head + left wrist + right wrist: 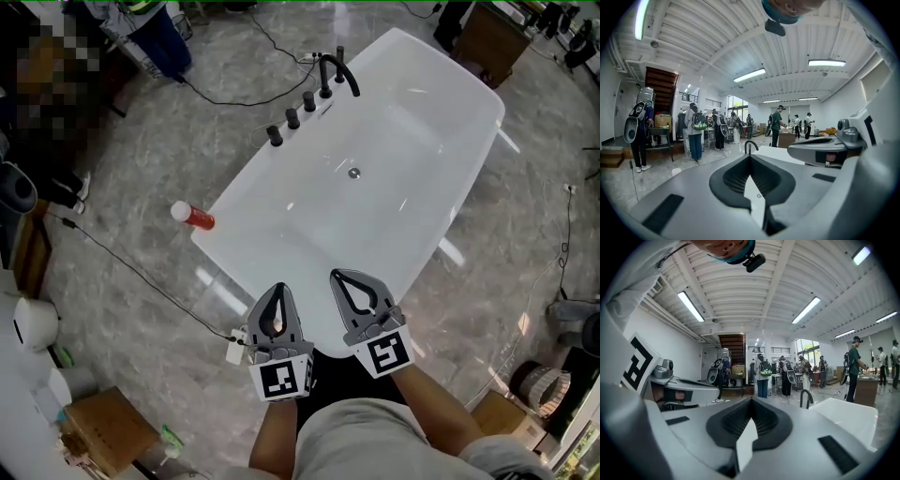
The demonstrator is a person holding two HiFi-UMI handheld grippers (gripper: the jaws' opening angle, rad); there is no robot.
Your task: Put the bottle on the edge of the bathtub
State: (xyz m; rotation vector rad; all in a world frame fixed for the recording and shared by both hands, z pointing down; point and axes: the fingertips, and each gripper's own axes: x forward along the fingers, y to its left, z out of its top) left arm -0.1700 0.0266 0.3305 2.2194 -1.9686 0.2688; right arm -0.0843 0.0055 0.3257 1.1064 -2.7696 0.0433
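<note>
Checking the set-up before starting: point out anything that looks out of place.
The red bottle appears to lie on its side on the floor beside the bathtub, not on its edge. Nothing else stands out.

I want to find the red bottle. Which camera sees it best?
The head view: the red bottle is in plain sight on the floor beside the bathtub. Neither gripper view clearly shows it.

Glossy white bathtub [422, 112] on polished grey stone-look floor [169, 131]; matt black faucet [336, 75] at 12 o'clock; smooth red bottle [194, 216] at 9 o'clock.
</note>
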